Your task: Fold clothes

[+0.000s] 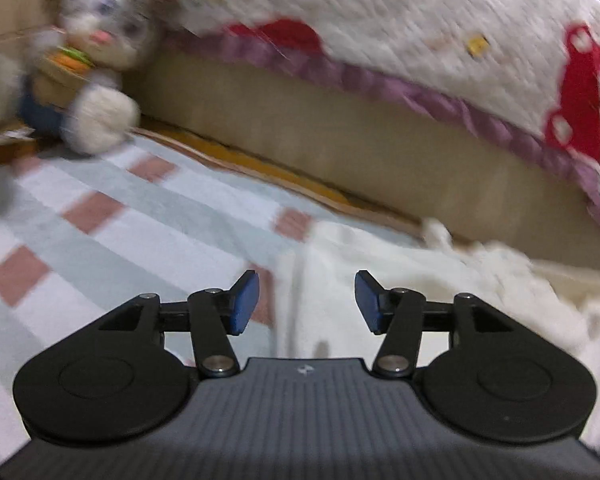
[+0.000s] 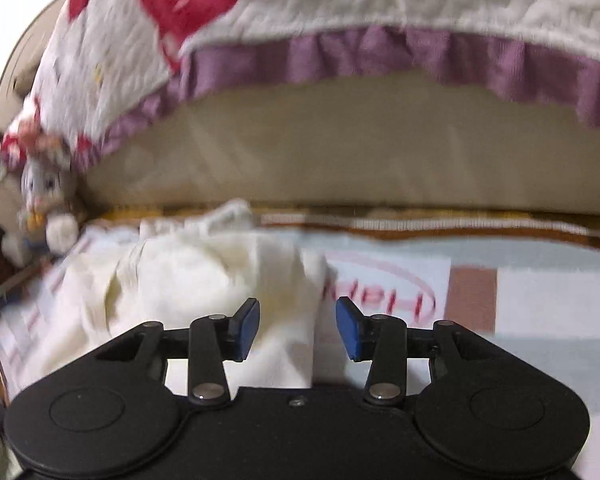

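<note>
A cream-white garment (image 1: 412, 280) lies crumpled on a checked blue, white and pink sheet (image 1: 140, 232). My left gripper (image 1: 306, 304) is open and empty, its blue pads (image 1: 244, 304) just above the garment's left edge. In the right wrist view the same garment (image 2: 188, 280) lies left of centre. My right gripper (image 2: 298, 328) is open and empty above the garment's right edge, which passes between the jaws.
A plush rabbit (image 1: 88, 68) sits at the far left against a beige bed side (image 1: 340, 132). A white quilt with red shapes and a purple frill (image 2: 380, 8) hangs over it. A red oval logo (image 2: 400, 292) marks the sheet.
</note>
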Available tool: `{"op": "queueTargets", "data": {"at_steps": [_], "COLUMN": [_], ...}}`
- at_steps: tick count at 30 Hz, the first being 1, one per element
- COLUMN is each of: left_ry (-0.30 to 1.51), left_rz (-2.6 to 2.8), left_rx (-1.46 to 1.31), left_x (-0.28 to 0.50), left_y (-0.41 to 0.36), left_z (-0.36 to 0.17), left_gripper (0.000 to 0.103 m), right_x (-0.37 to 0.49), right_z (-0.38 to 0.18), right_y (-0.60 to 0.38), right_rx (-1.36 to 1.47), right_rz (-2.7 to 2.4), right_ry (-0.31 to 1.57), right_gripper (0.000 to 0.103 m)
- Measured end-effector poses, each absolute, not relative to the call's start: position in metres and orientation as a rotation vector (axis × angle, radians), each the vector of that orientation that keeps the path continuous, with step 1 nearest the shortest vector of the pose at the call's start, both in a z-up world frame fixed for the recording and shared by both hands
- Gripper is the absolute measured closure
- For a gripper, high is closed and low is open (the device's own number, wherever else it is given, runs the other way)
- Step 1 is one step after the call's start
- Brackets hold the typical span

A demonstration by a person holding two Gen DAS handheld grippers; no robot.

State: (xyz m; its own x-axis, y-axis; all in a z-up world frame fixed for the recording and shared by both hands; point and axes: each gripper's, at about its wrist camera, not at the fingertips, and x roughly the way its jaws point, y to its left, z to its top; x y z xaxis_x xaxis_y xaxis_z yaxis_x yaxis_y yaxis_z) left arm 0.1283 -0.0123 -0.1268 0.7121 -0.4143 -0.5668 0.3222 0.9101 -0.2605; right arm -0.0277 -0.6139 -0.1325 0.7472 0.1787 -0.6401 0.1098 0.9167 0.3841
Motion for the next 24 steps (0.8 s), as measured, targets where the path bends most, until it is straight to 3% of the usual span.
{"op": "queueTargets", "data": {"at_steps": [3,9,10,14,16,18,19,24], "left_ry": [0.702,0.754,0.765,0.805,0.821,0.840,0.842,0.736], "left_rz": [-0.473,-0.547,-0.557,-0.584,-0.574,-0.608,-0.631,-0.590], "left_rx": [-0.117,0.122,0.170,0.315,0.296,0.290,0.312,0.275], "left_x": [0.137,0.164,0.168,0.186,0.193,0.196,0.196,0.187], "left_y": [-0.037,-0.099,-0.107,-0.136,-0.140,-0.142,-0.144,-0.131], "left_z": [-0.134,-0.144,-0.147,-0.161,-0.169,-0.169,-0.167,-0.144], "left_gripper": [0.050,0.037,0.030,0.020,0.022,0.057,0.097,0.097], "right_x": [-0.023,-0.005,0.000,0.021,0.032,0.043,0.048,0.061], "right_z": [-0.143,-0.156,-0.155,-0.154,-0.157,-0.164,-0.169,-0.184], "right_y": [-0.604,-0.595,-0.597,-0.594,-0.593,-0.594,-0.597,-0.605], "right_rx": [0.378,0.350,0.359,0.324,0.303,0.317,0.351,0.465], "right_rz": [0.052,0.062,0.057,0.052,0.041,0.045,0.058,0.088], "right_ry": [0.763,0.785,0.770,0.757,0.760,0.780,0.805,0.813], "right_gripper": [0.055,0.055,0.053,0.045,0.040,0.035,0.031,0.031]}}
